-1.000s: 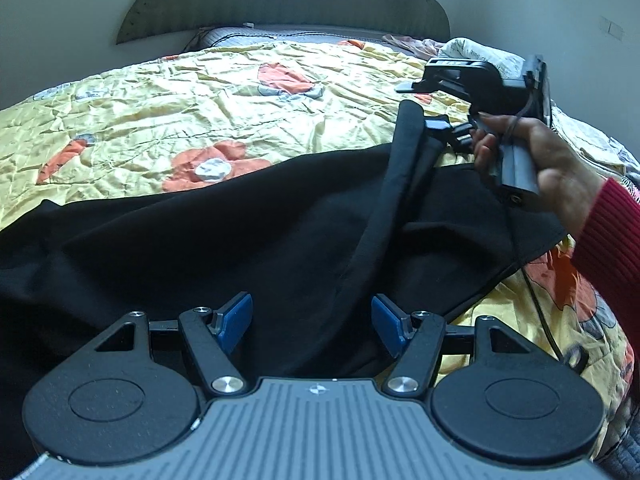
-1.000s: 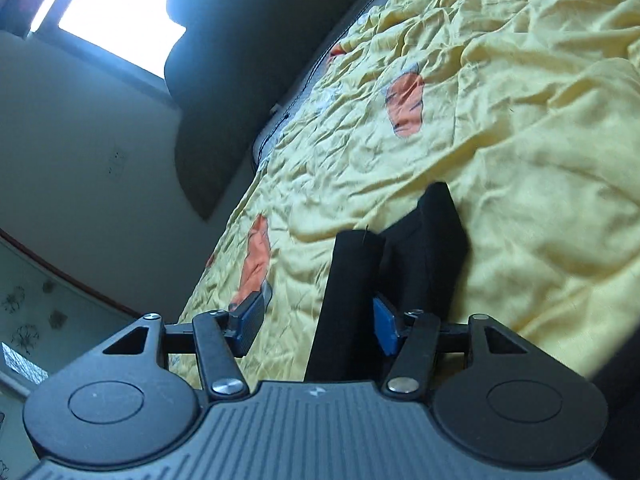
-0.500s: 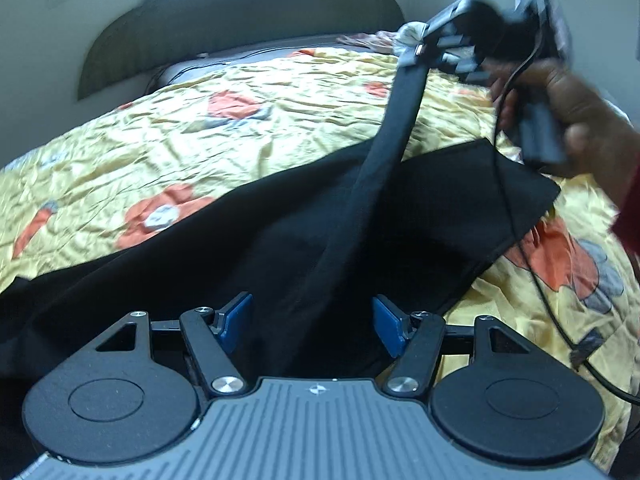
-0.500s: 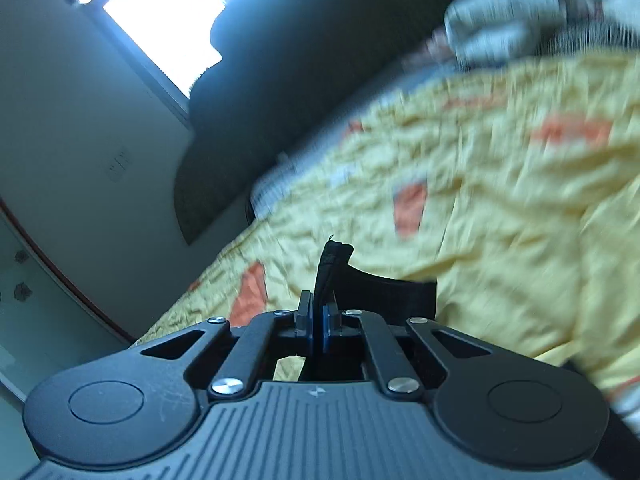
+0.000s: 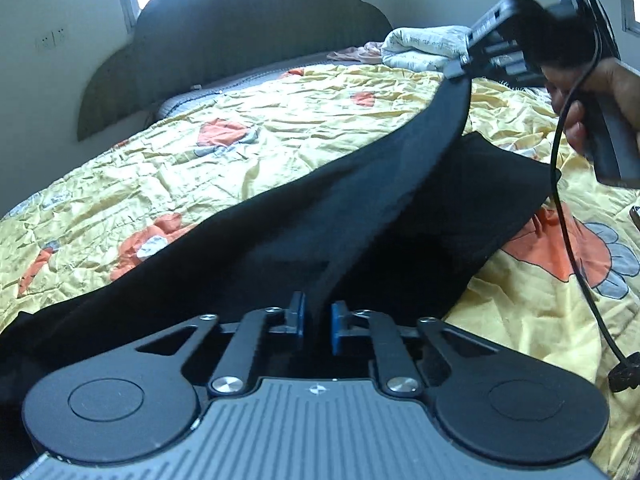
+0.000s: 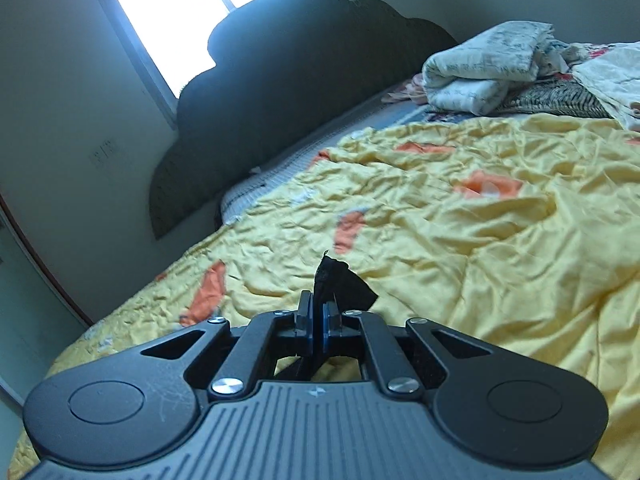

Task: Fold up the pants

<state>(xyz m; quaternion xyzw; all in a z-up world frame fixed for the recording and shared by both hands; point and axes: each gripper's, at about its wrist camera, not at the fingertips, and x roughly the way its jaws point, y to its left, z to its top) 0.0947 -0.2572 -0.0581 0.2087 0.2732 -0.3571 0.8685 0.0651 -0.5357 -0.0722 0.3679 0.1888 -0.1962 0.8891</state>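
Black pants lie spread across the yellow flowered bedspread. My left gripper is shut on a fold of the pants at the near edge. My right gripper is shut on another corner of the pants, which sticks up past the pads. In the left wrist view the right gripper is held high at the upper right, and a taut strip of the pants runs from it down to my left gripper.
A dark headboard stands at the far end of the bed. Folded white bedding is piled at the far right. A black cable hangs from the right gripper over the bedspread. A window is behind the headboard.
My left gripper closed on the pants fold. My right gripper, which shut on the pants corner earlier, rose higher and lifted the strip of fabric off the bed.
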